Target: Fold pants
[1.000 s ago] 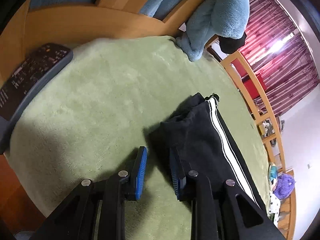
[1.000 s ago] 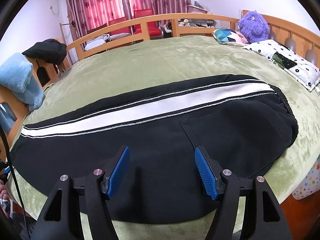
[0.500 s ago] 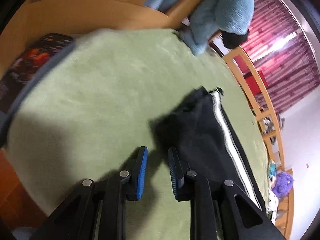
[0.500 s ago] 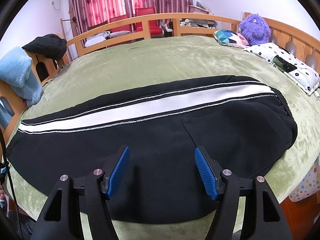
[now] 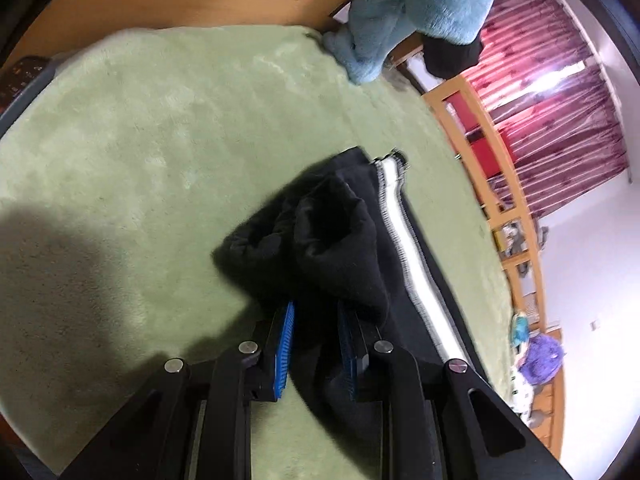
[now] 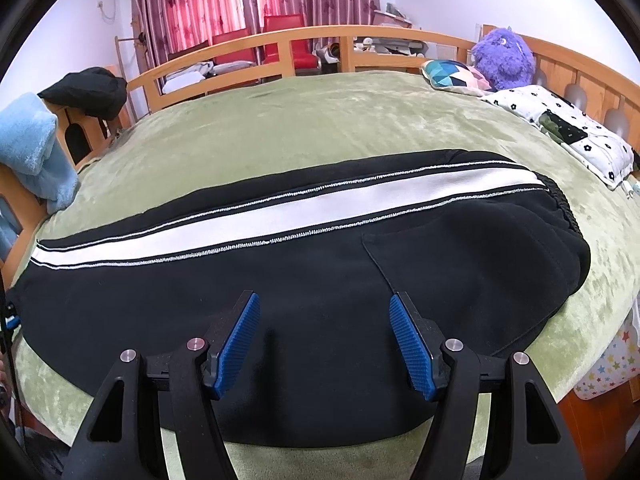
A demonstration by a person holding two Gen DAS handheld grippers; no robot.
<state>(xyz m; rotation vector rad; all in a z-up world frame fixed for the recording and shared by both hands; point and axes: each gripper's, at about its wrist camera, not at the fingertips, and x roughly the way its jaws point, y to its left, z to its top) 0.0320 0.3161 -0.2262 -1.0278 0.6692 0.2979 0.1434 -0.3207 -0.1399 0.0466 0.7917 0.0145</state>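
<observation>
Pants (image 6: 304, 300), black with a white side stripe, lie lengthwise across the near part of a green-covered bed (image 6: 320, 120), waistband to the right, leg ends to the left. Left claw (image 5: 314, 344) is nearly closed, its blue pads pinching a bunched fold of black fabric at the leg end (image 5: 320, 240), which is lifted and crumpled above the bedcover. Right claw (image 6: 324, 344) stands wide apart above the seat area, nothing between its pads; whether it touches the cloth I cannot tell. Blue fleece blanket (image 6: 36, 148) hangs over the wooden rail at far left. Purple plush toy (image 6: 504, 58) sits far right, by the pillows.
</observation>
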